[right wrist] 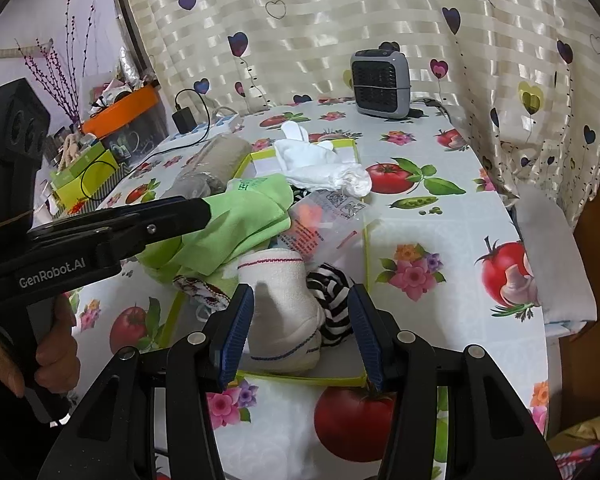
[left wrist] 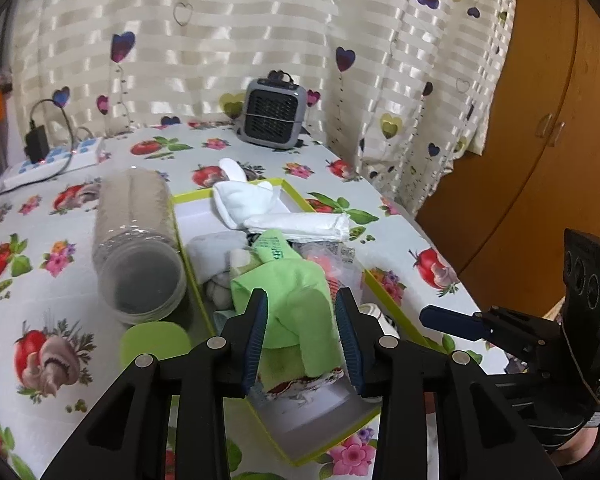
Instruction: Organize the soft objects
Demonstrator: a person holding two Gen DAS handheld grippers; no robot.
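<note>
Here, a shallow box with a lime rim sits on the desk, heaped with soft goods.

Left gripper: fingers spread, pads either side of a folded green cloth without pressing it. The cloth lies on the heap between and just ahead of the fingers, unheld.

Right gripper: fingers spread, nothing pinched. A cream sock with a red-striped cuff lies between them, close to the left pad; whether it touches, cannot tell. A black-and-white striped sock is bunched against it, nearer the right pad.

Handling, by my reading: all light, limp, compressible. The cloth will sag and unfold if taken by one layer; better to pinch across the thick folded middle. The cream sock looks thick at the cuff, a fair place to take hold. A clear plastic packet beyond the right fingers looks slippery and crinkly, likely to slide off the heap.

Edges and room: the box's near rim runs just under the right fingertips; its thin walls could catch a pad coming in low. A clear jar on its side lies touching the box wall, left of the left fingers, its lime lid flat beside it; the jar may roll if nudged. Open desk lies right of the right fingers. White cloths drape over the far end of the box. The two grippers sit near one another over the box.
</note>
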